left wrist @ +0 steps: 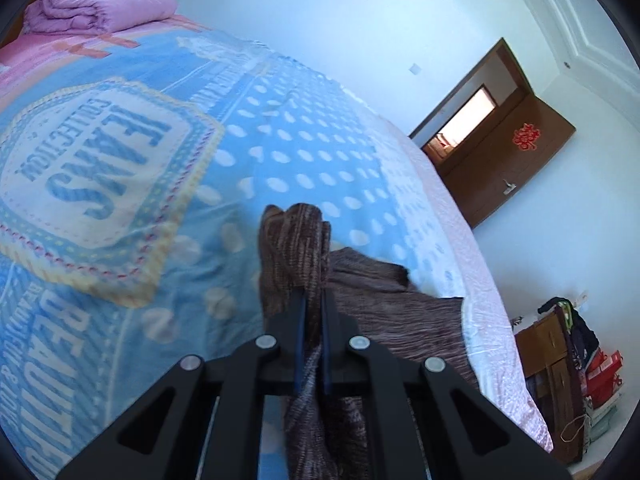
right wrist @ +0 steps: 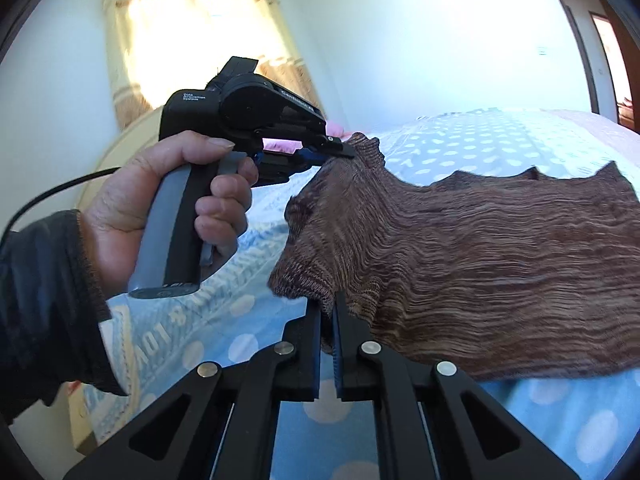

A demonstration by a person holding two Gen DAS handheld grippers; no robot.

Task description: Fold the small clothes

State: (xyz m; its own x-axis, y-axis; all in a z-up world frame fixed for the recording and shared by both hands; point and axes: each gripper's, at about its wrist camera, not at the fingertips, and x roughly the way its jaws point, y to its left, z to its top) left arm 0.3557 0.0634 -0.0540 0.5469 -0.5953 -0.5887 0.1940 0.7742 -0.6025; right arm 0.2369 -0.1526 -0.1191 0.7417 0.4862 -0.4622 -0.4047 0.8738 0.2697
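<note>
A brown ribbed knit garment (right wrist: pixel 480 256) is lifted at one edge above the blue dotted bedspread (right wrist: pixel 460 148). My right gripper (right wrist: pixel 328 304) is shut on the near corner of that edge. My left gripper (right wrist: pixel 340 151), held in a person's hand (right wrist: pixel 160 200), is shut on the far corner of the same edge. In the left wrist view the left gripper (left wrist: pixel 314 300) pinches a bunched fold of the brown garment (left wrist: pixel 296 248), and the rest of the cloth trails down to the right onto the bed.
The bedspread (left wrist: pixel 120 160) has a large cream badge with blue lettering. A folded pink quilt (left wrist: pixel 100 4) lies at the bed's far end. An open brown door (left wrist: pixel 500 152) and a cluttered wooden cabinet (left wrist: pixel 560 352) stand beyond the bed's right edge. A curtained window (right wrist: pixel 192 32) lies behind.
</note>
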